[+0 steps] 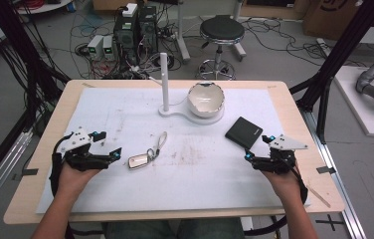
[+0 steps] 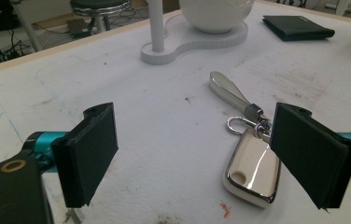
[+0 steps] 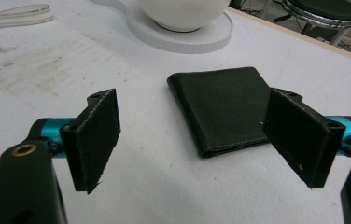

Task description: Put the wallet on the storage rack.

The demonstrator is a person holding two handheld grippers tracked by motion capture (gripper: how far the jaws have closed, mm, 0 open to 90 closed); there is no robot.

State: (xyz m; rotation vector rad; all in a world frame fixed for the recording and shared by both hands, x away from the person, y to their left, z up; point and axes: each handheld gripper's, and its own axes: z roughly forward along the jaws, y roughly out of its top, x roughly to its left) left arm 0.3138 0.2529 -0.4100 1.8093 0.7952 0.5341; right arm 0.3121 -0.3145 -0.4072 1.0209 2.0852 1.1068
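In the left gripper view, the right-hand jaw covers one upper corner of the key fob (image 2: 252, 169) and part of its clip; the top frame edge crops the white bowl (image 2: 215, 14) and the white post (image 2: 155, 23). In the right gripper view, the right-hand jaw hides one corner of the black wallet (image 3: 220, 107); the bowl is cut off at the top edge. In the high view, the fob markings are too small to read
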